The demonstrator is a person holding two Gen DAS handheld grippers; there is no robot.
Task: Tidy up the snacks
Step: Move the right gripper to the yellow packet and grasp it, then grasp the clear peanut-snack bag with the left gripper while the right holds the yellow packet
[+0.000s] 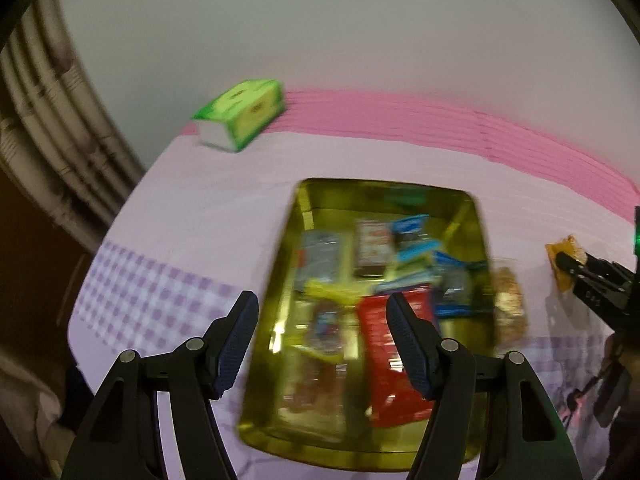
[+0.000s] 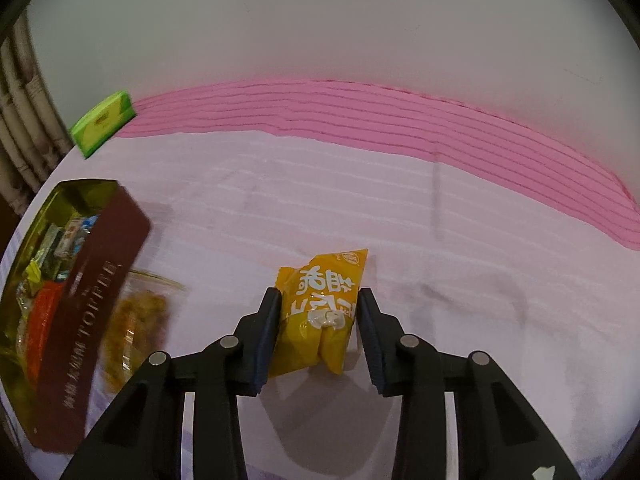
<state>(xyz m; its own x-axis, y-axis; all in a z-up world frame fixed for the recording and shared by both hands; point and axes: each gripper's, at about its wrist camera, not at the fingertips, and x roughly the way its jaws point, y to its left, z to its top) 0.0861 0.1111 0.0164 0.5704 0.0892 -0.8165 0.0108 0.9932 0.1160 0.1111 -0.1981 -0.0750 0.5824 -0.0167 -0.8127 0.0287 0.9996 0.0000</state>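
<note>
A gold tin box [image 1: 280, 264] with a dark red outer wall [image 2: 96, 304] holds several snack packets, among them a red one [image 1: 384, 384] and blue ones [image 1: 416, 236]. My left gripper [image 1: 320, 312] is open and empty above the tin's near part. My right gripper [image 2: 318, 304] is shut on a yellow snack packet [image 2: 320, 312] over the cloth to the right of the tin; it also shows in the left wrist view [image 1: 564, 264]. A clear packet of brown snacks [image 2: 132, 332] lies on the cloth beside the tin's right wall.
A green tissue box [image 1: 244, 114] stands at the far left of the table. The table has a lilac cloth [image 2: 360, 200] with a pink band [image 2: 400, 116] along the back by a white wall. Pipes [image 1: 48, 120] run at the left.
</note>
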